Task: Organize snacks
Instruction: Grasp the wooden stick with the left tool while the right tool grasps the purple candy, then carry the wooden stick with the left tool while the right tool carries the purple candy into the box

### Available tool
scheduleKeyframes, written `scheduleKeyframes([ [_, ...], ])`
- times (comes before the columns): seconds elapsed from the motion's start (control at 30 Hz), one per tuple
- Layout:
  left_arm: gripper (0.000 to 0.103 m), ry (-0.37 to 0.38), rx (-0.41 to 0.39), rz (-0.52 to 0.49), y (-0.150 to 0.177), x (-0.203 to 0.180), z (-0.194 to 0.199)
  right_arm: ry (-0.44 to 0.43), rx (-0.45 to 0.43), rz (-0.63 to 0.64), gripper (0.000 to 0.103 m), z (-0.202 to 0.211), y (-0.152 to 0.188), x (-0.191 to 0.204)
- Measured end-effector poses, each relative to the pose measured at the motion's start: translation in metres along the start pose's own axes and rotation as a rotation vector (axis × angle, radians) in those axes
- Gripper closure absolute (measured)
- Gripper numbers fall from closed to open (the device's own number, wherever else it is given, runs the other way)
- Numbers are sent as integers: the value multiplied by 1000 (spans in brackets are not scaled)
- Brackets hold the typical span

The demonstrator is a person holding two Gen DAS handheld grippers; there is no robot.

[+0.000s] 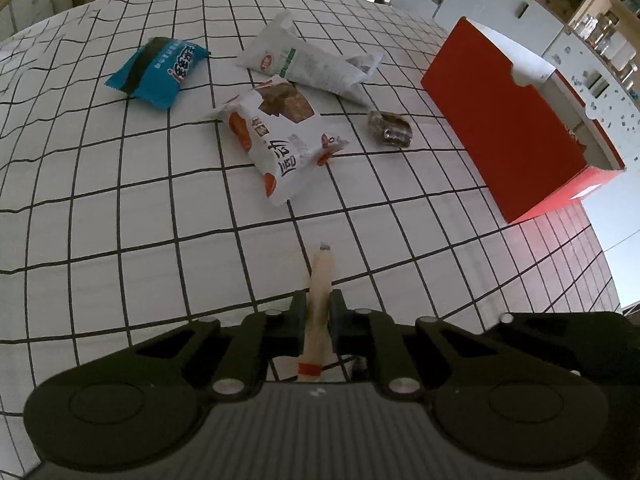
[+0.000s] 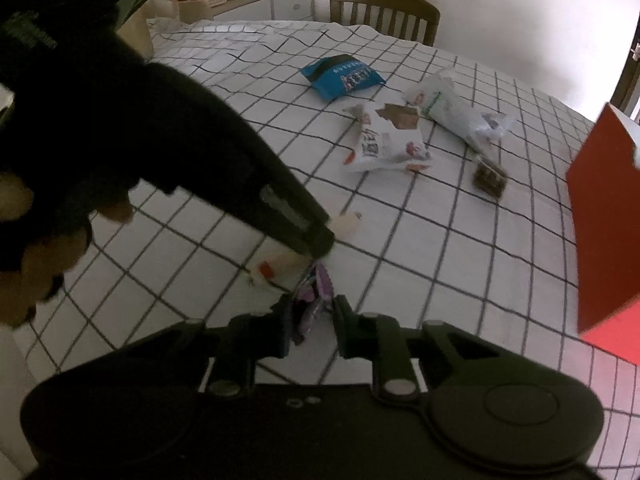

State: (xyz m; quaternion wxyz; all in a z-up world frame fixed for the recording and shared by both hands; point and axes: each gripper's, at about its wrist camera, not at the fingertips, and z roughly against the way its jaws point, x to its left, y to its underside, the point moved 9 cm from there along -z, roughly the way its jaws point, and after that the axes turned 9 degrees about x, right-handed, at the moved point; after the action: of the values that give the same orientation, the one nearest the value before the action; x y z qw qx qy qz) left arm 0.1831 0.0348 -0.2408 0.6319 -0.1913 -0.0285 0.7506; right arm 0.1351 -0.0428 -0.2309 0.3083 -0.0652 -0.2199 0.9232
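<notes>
Clamped between the dark fingers of the left hand-held gripper (image 1: 319,322) is a pale, slim sausage-like snack stick with a red band near its base (image 1: 318,312), its tip pointing forward just above the worktop covered in a white cloth with a black grid (image 1: 120,220). From the right wrist view, the right hand-held gripper (image 2: 312,326) has its fingers closed around a small purple crinkled wrapper (image 2: 314,300), right beside the left tool's tip. Farther out on the cloth lie a white and orange snack bag with brown squares printed on it (image 1: 276,136), a white and green pouch (image 1: 312,60) touching its far end, a blue packet (image 1: 160,70) to the left, and a small brown wrapped sweet (image 1: 390,129) to the right. A red open cardboard box (image 1: 520,120) stands at the right edge of the worktop, well apart from the loose snacks. A wooden chair (image 2: 384,12) sits at the far side.
</notes>
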Motion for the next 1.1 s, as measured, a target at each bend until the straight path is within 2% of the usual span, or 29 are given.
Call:
scheduleKeyframes([
  [0.37, 93, 9, 0, 61, 5, 4, 4, 36, -41, -93, 85, 27, 13, -31],
  [0.63, 93, 30, -15, 105, 3, -3, 23, 47, -78, -147, 85, 58, 18, -56],
  [0.87, 93, 65, -55, 122, -3, -25, 47, 70, -116, -165, 85, 92, 18, -86],
  [1.1, 93, 79, -101, 100, -18, -64, 72, 93, -175, -196, 85, 129, 18, -121],
])
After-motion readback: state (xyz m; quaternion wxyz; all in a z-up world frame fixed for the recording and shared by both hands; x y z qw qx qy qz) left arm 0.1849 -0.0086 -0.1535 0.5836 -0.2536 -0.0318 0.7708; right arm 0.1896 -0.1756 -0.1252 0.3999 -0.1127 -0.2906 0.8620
